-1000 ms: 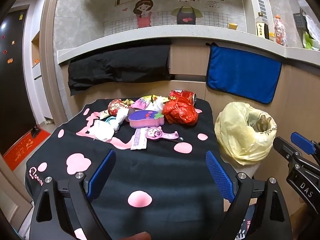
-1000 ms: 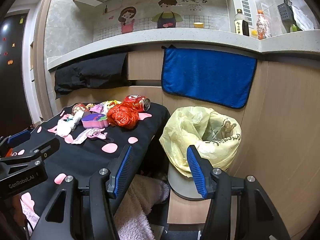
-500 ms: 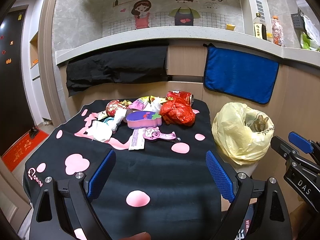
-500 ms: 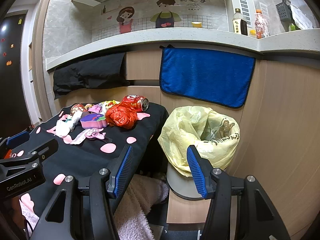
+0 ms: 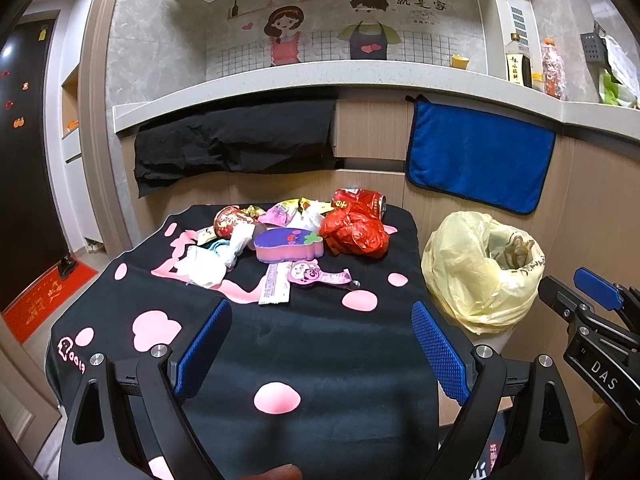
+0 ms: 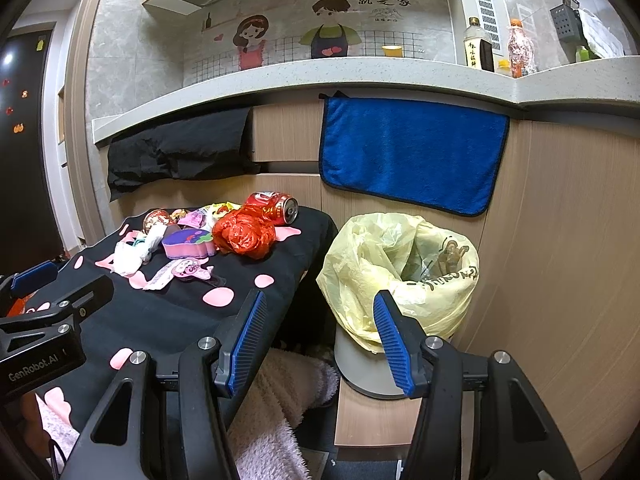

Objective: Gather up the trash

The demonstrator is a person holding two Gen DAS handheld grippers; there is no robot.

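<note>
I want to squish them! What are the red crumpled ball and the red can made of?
The red crumpled ball looks like thin shiny plastic film: glossy, sharp wrinkles. The red can looks like painted metal: a silvery end with a drinking hole, lying on its side. Both probably crush easily.

Right claw (image 6: 318, 334): jaws apart, nothing between blue pads. Left claw (image 6: 40, 280) at left edge, over worktop (image 6: 168, 320) (black cloth, pink spots). Trash pile at far end: red can (image 6: 276, 207) on its side, crumpled red bag (image 6: 244, 235) just before it, purple-pink sponge (image 6: 187, 243), white tissue (image 6: 130, 256), printed wrappers (image 6: 180, 272). Bin (image 6: 400, 276) with yellow liner beside worktop, right. Blue towel (image 6: 412, 156) hangs on wall above bin.
</note>
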